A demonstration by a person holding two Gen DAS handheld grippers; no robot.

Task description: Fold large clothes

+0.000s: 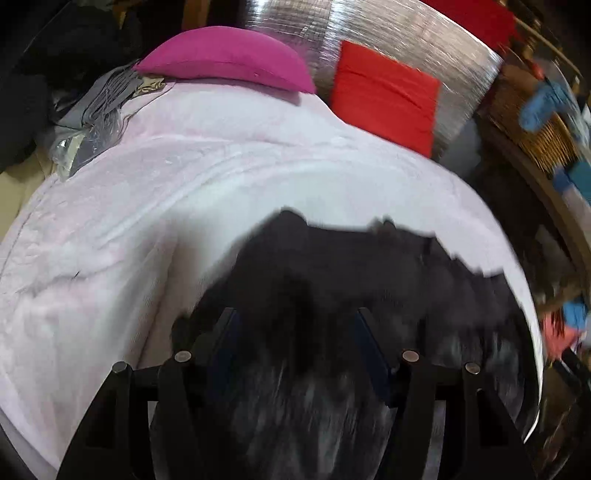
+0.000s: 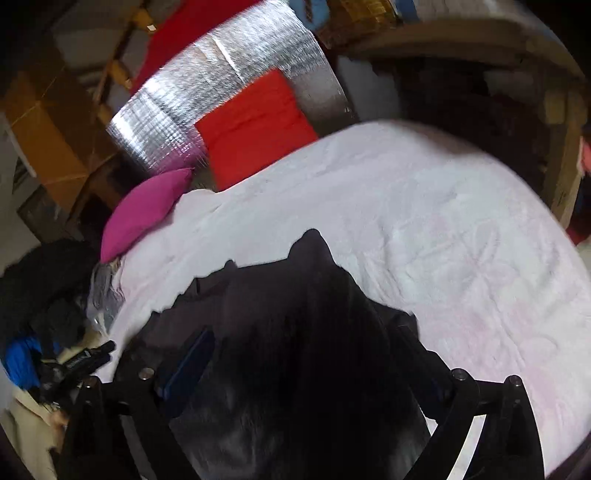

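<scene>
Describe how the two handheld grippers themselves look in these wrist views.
Both the left gripper and the right gripper have matte black angular linkage arms joined by round metal pins, with dark blue finger pads. No cables, markings or sleeves are visible.

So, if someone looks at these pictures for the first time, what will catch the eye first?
Probably the dark garment, which spreads over the pale pink blanket right in front of both tools. Next come the bright colours at the far end of the bed: a magenta pillow and a red cushion that leans against a shiny silver sheet.
</scene>
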